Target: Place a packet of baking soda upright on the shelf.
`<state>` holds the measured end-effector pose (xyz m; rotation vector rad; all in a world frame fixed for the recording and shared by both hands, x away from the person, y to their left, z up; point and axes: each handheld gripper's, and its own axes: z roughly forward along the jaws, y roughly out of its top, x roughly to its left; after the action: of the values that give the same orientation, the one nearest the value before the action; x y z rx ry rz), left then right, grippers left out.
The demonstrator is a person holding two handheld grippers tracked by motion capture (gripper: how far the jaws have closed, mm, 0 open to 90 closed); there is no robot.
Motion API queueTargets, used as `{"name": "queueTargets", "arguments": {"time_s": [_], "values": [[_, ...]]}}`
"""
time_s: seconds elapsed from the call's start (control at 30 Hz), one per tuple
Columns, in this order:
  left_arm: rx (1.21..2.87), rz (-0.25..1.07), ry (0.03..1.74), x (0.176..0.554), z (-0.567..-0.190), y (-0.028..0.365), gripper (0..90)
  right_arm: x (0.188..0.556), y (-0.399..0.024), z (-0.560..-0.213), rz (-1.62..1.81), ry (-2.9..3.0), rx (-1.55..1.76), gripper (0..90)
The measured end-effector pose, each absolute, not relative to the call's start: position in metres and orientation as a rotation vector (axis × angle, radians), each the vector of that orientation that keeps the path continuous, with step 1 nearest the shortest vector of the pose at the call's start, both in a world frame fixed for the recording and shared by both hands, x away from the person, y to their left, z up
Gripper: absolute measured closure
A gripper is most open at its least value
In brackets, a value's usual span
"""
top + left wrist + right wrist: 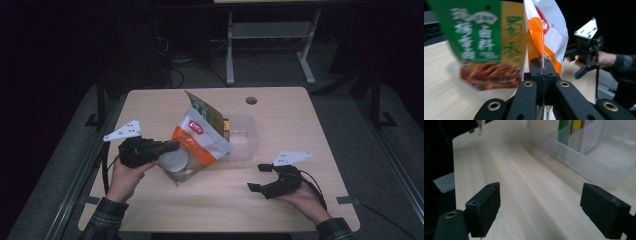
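High view: the left gripper [167, 146] pinches the orange-and-white bag [200, 142] by its edge, holding it tilted above the desk [300, 130] just beside the clear tub [245, 140]. A green packet [205, 111] stands in that tub. The right gripper [262, 177] waits, jaws spread. Thin edge grip, so the bag could slip or swing into the packet.

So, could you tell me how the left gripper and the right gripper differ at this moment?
The left gripper is shut on the edge of the orange and white bag, lifting it off the table; the right gripper stands open with nothing between its jaws. The left is beside the clear tub, while the right sits low over bare wood. Both are black and hand-held.
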<state>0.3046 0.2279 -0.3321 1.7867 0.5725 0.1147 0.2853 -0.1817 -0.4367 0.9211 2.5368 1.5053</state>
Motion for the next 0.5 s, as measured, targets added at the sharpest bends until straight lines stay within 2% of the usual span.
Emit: {"name": "queueTargets", "arguments": {"time_s": [0.37, 0.5], "values": [[1.798, 0.042, 0.556, 0.308, -0.35, 0.183, 89.9, 0.287, -0.156, -0.422, 1.696, 2.494, 0.805, 25.2], [1.79, 0.018, 0.555, 0.309, -0.357, 0.167, 89.9, 0.289, -0.148, -0.421, 1.788, 2.479, 0.793, 32.6]]}}
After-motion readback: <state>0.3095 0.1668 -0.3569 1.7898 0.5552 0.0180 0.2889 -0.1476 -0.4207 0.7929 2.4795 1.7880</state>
